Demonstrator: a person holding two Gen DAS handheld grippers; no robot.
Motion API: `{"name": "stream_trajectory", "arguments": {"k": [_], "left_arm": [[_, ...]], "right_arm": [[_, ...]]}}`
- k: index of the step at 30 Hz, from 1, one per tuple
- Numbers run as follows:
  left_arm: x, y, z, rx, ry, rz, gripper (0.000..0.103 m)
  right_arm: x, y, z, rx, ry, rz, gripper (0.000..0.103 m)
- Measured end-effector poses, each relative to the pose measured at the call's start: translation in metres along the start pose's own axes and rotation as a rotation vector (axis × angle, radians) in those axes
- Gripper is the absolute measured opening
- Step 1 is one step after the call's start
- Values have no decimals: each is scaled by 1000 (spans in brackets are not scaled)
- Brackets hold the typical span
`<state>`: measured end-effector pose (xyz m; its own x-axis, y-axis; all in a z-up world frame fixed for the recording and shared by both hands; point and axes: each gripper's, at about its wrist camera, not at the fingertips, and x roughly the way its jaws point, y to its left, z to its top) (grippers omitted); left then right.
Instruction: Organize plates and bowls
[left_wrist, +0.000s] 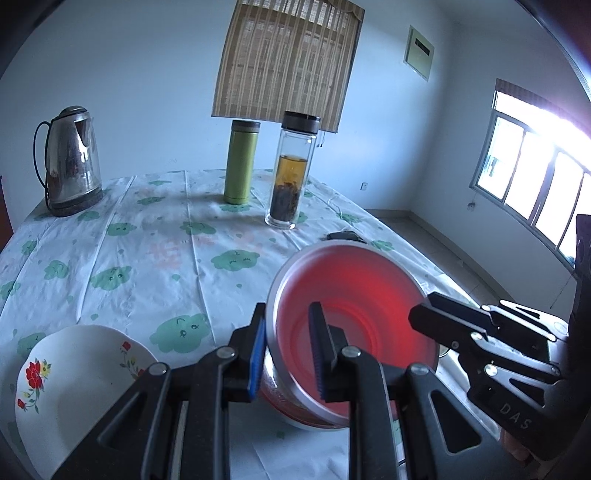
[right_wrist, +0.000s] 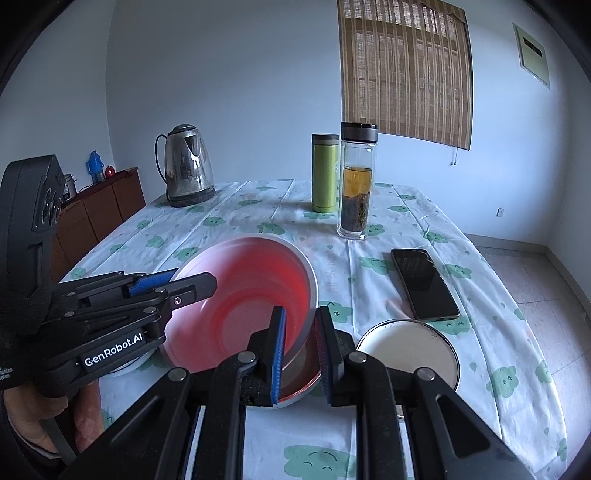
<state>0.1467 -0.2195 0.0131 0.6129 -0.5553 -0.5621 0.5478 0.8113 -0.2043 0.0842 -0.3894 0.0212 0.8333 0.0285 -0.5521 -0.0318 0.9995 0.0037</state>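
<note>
Left wrist view shows the left gripper clenched on the near-left rim of a red bowl, one pad outside the metal wall and one inside. The right gripper comes in from the right and pinches the opposite rim. In the right wrist view its pads also straddle the rim, one inside and one outside. So both jaws are closed on the same bowl, which is tilted with its mouth toward the near edge of the table. Whether its base rests on the table or is lifted clear cannot be told.

A flowered plate lies at the near-left corner, and a second small white dish sits just right of the bowl, near a phone. A kettle, a green flask and a tea bottle stand along the far edge.

The step in hand looks like a two-handed carry of the bowl. The next move probably calls for levelling it and setting it on or beside a plate, with both grips moving together so the rim does not twist free.
</note>
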Motion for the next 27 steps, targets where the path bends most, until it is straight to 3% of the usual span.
{"name": "stream_trajectory", "arguments": {"k": [27], "left_arm": [[13, 2, -4, 10, 35, 8, 20]], "right_arm": [[15, -2, 0, -4, 42, -24, 18]]}}
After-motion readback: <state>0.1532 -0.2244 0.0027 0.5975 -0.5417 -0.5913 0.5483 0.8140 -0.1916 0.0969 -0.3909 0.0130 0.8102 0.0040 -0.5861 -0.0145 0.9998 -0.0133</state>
